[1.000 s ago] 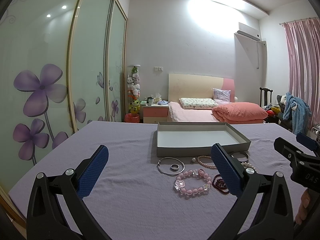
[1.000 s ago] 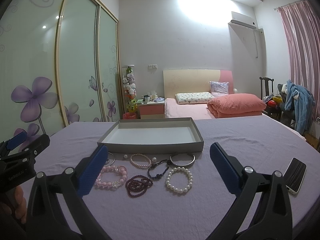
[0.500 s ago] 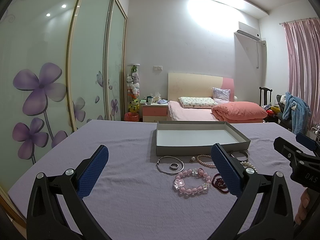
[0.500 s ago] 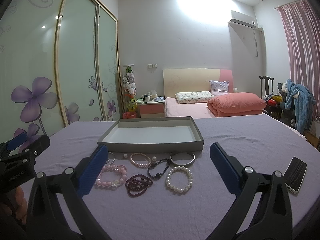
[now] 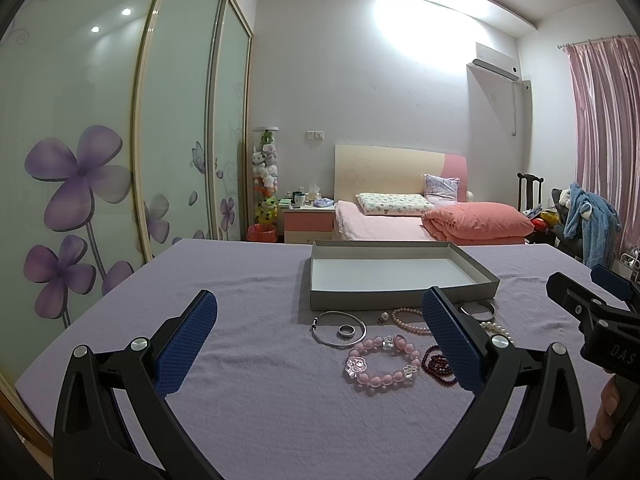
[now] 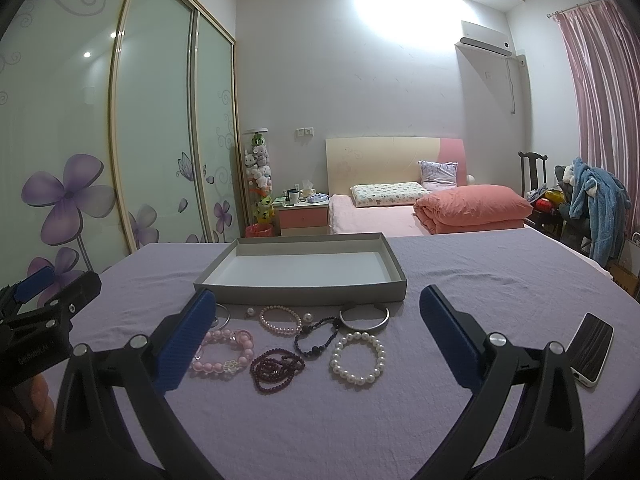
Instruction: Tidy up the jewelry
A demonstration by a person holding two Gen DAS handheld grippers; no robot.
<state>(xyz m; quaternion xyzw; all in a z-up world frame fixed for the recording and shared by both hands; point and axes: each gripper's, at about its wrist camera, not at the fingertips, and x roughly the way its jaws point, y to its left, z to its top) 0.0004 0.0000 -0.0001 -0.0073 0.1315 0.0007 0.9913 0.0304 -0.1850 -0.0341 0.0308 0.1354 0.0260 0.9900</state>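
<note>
A grey tray point(image 5: 400, 299) point(image 6: 300, 295) with a white floor lies on the purple cloth, with nothing in it. In front of it lie a silver bangle point(image 5: 340, 316) with a ring point(image 5: 346, 331) inside, a pink bead bracelet point(image 5: 382, 364) point(image 6: 224, 354), a dark red bead strand point(image 6: 277, 366), a small pink pearl bracelet point(image 6: 280, 319), a dark bead bracelet point(image 6: 316, 334), a white pearl bracelet point(image 6: 357, 357) and a second silver bangle point(image 6: 364, 317). My left gripper point(image 5: 320, 336) is open, short of the jewelry. My right gripper point(image 6: 316, 332) is open above the pieces, holding nothing.
A phone point(image 6: 592, 354) lies on the cloth at the right. The table's right edge curves close to it. Behind the table stand a bed point(image 6: 400, 208), a nightstand point(image 6: 304, 218) and a sliding wardrobe point(image 5: 120, 140). A hand point(image 5: 606, 412) holds the other gripper.
Both views have shifted only slightly; the jewelry and tray lie where they were, and both grippers stay open.
</note>
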